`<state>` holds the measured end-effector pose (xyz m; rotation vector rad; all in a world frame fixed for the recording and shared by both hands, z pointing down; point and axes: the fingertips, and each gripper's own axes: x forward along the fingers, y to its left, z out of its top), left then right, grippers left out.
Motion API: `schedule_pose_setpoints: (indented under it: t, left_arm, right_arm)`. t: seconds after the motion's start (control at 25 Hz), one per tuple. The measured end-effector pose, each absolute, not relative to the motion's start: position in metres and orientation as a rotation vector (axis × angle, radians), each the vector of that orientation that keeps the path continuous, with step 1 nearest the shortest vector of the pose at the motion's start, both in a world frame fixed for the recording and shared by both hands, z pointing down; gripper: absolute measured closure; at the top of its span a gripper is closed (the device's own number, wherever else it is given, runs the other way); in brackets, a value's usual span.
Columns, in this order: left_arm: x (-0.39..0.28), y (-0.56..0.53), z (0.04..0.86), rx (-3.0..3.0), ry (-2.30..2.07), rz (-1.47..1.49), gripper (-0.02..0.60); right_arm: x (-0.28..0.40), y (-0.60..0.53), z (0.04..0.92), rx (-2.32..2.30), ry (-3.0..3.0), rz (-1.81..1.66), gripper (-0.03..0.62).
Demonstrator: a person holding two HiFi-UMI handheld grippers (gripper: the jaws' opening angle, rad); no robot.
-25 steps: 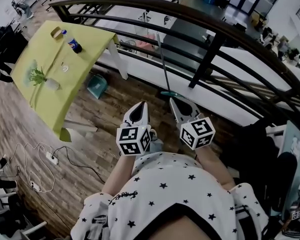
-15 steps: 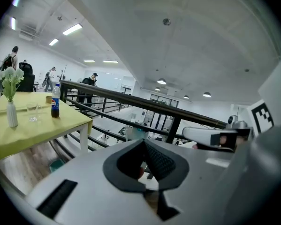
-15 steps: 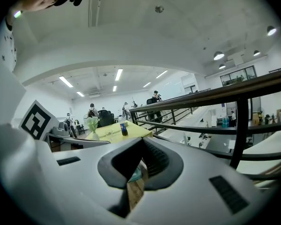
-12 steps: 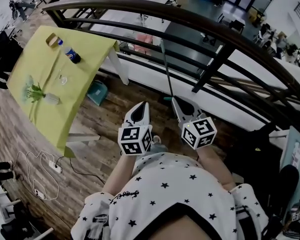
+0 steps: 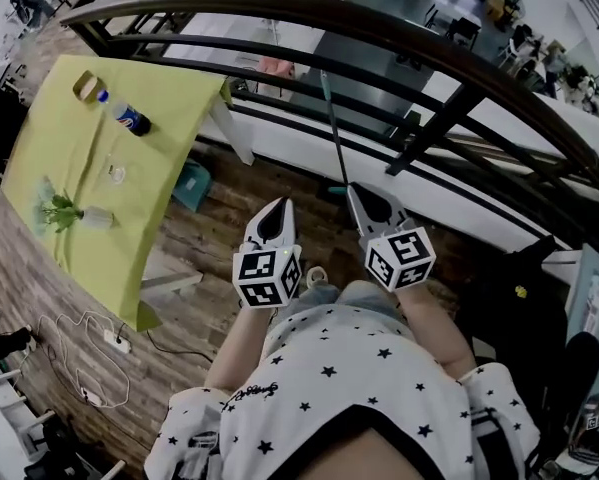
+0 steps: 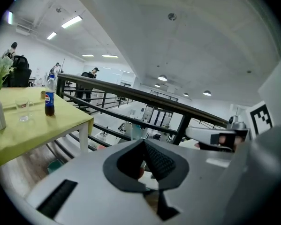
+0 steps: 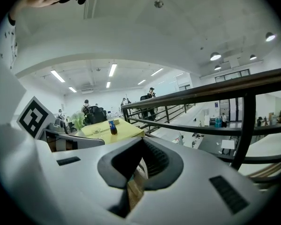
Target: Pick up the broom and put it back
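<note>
1. Broom (image 5: 334, 128): long thin handle leaning upright against the dark railing (image 5: 409, 43), teal foot down by the wooden floor (image 5: 229, 233). It is not lifted and nothing grips it.
2. Right tongs (image 5: 364, 203): pressed together with nothing between them. The tip is just beside the foot of the broom; from above I cannot tell whether it touches.
3. Left tongs (image 5: 279, 213): also pressed together and bare, held beside the right pair on the side away from the broom.
4. Green surface (image 5: 89, 158), off to the person's left: carries a bottle (image 5: 129, 120) and a vase (image 5: 79, 215) with a sprig. These look to have no part in the job.
5. Done so far, by my reckoning: the approach only. The person stands before the railing with both pairs pointing toward the broom.
6. Left to do: spread one pair of tongs, close it on the handle, lift the broom and carry it to its place. Where that place is, no view shows.
</note>
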<state>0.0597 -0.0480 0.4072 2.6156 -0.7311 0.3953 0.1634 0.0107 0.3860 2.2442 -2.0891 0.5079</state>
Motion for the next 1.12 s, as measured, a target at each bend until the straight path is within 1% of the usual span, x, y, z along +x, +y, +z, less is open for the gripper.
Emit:
schedule_pose_setpoints:
  t: [0.4, 1.12]
  left_arm:
    - [0.062, -0.074, 0.441, 2.531, -0.772, 0.443, 0.571]
    - [0.119, -0.124, 0.482, 2.453, -0.843, 0.501, 0.571]
  right_arm:
    - [0.194, -0.027, 0.415, 2.235, -2.024, 0.498, 0.6]
    - [0.287, -0.126, 0.482, 2.164, -1.986, 0.524, 0.6]
